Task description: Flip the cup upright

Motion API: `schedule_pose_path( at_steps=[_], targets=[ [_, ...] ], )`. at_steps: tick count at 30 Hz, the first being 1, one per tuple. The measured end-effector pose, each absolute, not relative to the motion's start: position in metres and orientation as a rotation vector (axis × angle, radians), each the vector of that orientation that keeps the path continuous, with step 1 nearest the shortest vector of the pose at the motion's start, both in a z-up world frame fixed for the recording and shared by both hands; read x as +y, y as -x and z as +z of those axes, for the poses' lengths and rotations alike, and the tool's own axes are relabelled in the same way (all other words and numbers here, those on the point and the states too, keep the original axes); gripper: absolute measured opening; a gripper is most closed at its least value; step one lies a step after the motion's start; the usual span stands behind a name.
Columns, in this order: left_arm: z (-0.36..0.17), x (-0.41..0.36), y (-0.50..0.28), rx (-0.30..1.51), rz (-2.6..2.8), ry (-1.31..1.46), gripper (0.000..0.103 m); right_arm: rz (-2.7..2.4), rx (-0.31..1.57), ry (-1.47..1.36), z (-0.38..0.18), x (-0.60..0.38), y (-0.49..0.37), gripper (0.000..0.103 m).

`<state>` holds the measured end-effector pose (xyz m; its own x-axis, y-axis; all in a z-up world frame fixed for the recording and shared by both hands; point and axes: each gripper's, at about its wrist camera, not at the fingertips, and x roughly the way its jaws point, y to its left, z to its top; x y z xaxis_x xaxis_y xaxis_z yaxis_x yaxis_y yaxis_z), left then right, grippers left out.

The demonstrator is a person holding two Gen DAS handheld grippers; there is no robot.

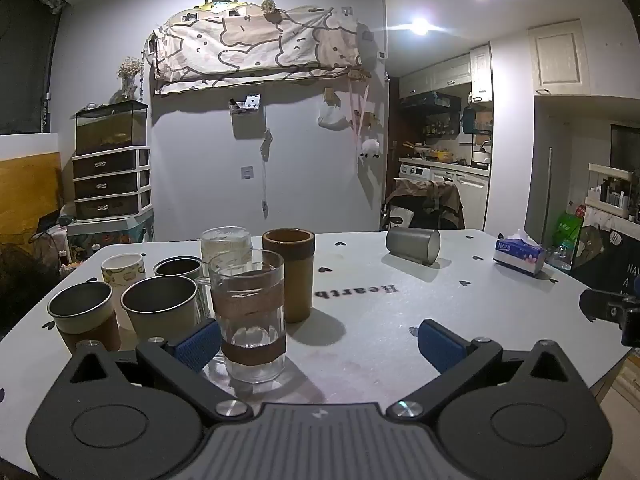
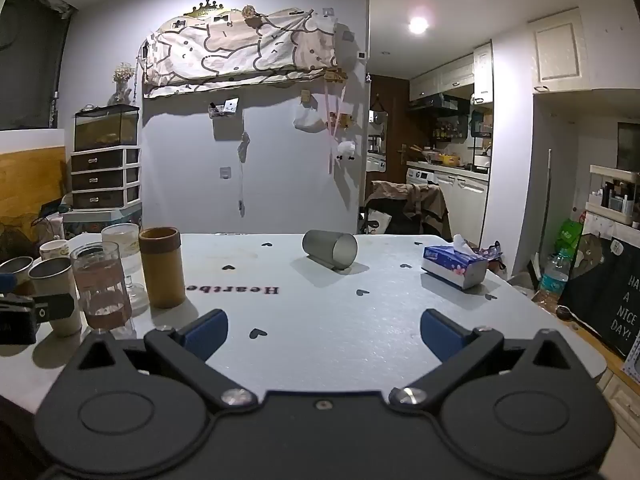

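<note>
A grey cup [image 1: 413, 245] lies on its side on the white table [image 1: 380, 320], far right of the middle; in the right wrist view the cup [image 2: 329, 249] lies straight ahead, its mouth turned right. My left gripper [image 1: 318, 344] is open and empty, low over the near table, with a clear glass with brown bands [image 1: 250, 316] just inside its left finger [image 1: 198, 344], not gripped. My right gripper [image 2: 324, 334] is open and empty, well short of the grey cup.
Several upright cups stand at the left: a brown cylinder cup [image 1: 289, 272], metal cups [image 1: 160, 312], a stemmed glass [image 2: 120, 244]. A tissue box [image 2: 456, 266] sits at the right. The table edge falls off to the right [image 2: 592, 344].
</note>
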<state>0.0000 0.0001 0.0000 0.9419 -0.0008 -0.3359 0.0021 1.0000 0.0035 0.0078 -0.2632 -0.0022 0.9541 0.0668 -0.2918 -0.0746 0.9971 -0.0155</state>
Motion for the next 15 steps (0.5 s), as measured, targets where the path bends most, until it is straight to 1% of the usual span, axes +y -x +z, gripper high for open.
schedule_pose_path(
  at_steps=[15],
  targets=[
    [0.0000, -0.0002, 0.0000, 0.342, -0.003, -0.007, 0.103, 0.072, 0.295, 0.027, -0.0019, -0.2628, -0.0077, 0.103]
  ],
)
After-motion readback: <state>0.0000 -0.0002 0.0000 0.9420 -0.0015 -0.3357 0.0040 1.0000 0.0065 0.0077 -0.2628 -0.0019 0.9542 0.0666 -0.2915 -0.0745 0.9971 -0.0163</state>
